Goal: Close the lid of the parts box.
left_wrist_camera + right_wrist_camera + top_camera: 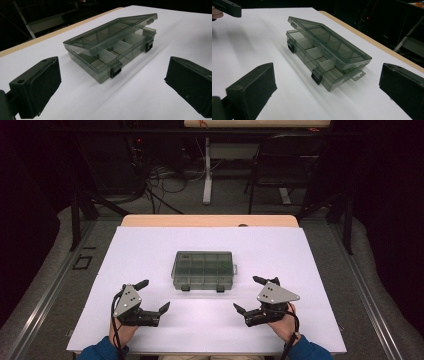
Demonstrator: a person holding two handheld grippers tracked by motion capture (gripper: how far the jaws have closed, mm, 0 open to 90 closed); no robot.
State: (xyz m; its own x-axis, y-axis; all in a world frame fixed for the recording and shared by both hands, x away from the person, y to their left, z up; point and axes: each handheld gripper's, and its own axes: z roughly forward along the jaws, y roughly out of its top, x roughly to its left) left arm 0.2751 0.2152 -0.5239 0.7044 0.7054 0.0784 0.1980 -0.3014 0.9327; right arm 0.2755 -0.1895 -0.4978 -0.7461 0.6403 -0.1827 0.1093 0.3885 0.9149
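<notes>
- Plainly, the work in hand is taken to be the handling of the organizer box [204,270], a smoky see-through case with divided compartments, which is set near the middle of the white table [150,245].
- From the high view, the box is found at about 1 o'clock of the left claw [148,296] and at about 11 o'clock of the right claw [248,293]; both are kept well apart from it.
- The left claw is held open, with nothing between its jaws; in the left gripper view the box [110,46] is framed between the two black jaws but is not touched.
- The right claw is likewise spread wide and empty; in the right gripper view the box [325,53] is seen ahead, untouched.
- The lid [112,31] is seen lifted a little along the front edge, so that a gap is left above the tray; it is not fully shut.
- The two black latches [115,70] on the front wall are seen hanging down, undone.
- The compartments look empty, though one greenish patch at a far corner cannot be made out.
- It is judged that unlatching has been done, while raising the lid fully, or pressing it shut and latching it, is left; which is meant cannot be told.
</notes>
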